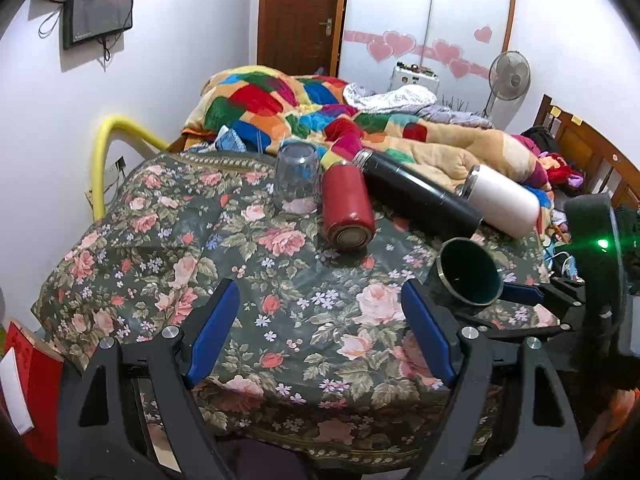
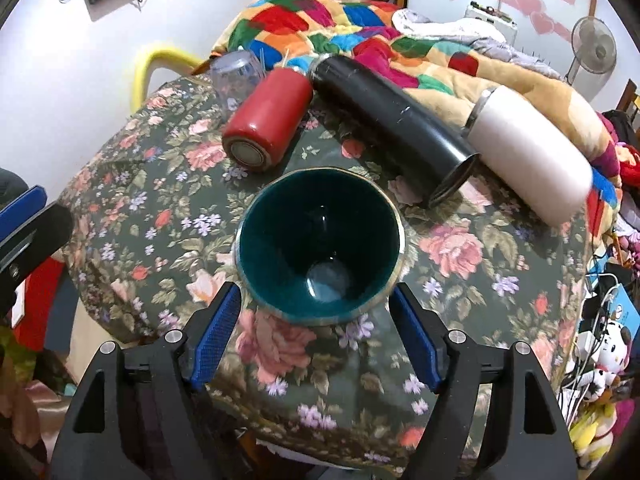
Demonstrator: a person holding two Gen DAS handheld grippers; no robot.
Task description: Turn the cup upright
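A dark green cup (image 2: 320,248) with a pale rim is tilted, its mouth facing my right wrist camera, between the blue pads of my right gripper (image 2: 316,300). The pads flank its base; I cannot tell whether they press it. In the left wrist view the same cup (image 1: 470,272) is at the right, with the right gripper's blue finger (image 1: 520,293) against it. My left gripper (image 1: 320,300) is open and empty above the floral tablecloth (image 1: 280,280).
A red flask (image 1: 347,208), a black flask (image 1: 416,194) and a white flask (image 1: 502,200) lie on their sides at the back of the table. A clear glass (image 1: 296,180) stands upside down beside the red flask. A colourful quilt (image 1: 304,108) lies behind.
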